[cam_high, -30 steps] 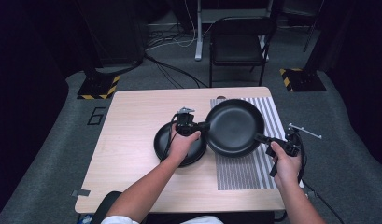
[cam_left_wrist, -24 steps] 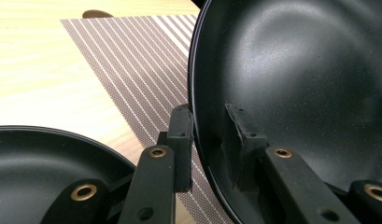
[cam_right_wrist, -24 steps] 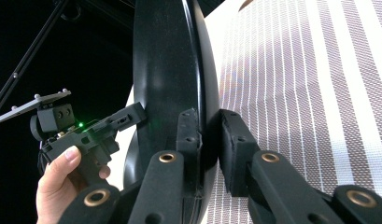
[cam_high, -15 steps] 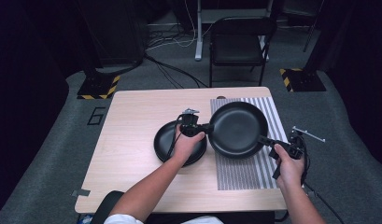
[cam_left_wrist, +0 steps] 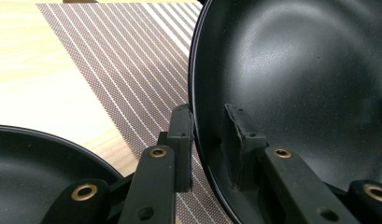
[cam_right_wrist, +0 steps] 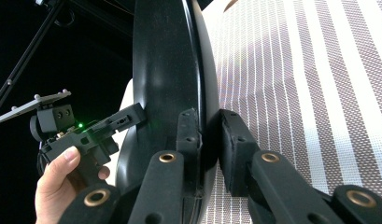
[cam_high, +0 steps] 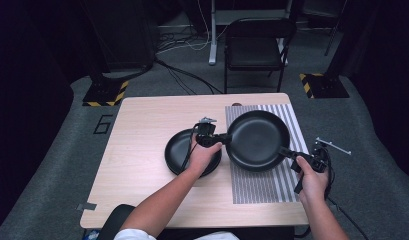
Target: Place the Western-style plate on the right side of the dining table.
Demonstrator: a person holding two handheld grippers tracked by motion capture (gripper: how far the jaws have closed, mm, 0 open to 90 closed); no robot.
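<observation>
As we read the scene from the near edge of the surface (cam_high: 142, 170) outward, we first meet the person's two forearms, each hand carrying a hand-held gripper. The right hand-held gripper (cam_high: 303, 159) is pinching the near-right rim of the large pan (cam_high: 257, 140); in the right gripper view its jaws are pressed onto either face of the pan wall. The left hand-held gripper (cam_high: 218, 139) is pinching the opposite, left rim of the same pan, with one jaw inside the bowl and one outside in the left gripper view. Between them the pan appears to be carried just above the striped mat (cam_high: 272, 187), tilted a little; we cannot tell whether any part touches the mat. Beneath the left hand lies a smaller dark dish (cam_high: 178, 152), resting on the bare wood just beside the mat. Farther off, beyond the surface, stands a folding chair (cam_high: 257, 47) on the grey floor.

We judge the step in hand to be the two-handed transfer of the pan over the mat. The next move calls for lowering both sides evenly until the base sits flat, then spreading each pair of jaws without dragging the rim.
</observation>
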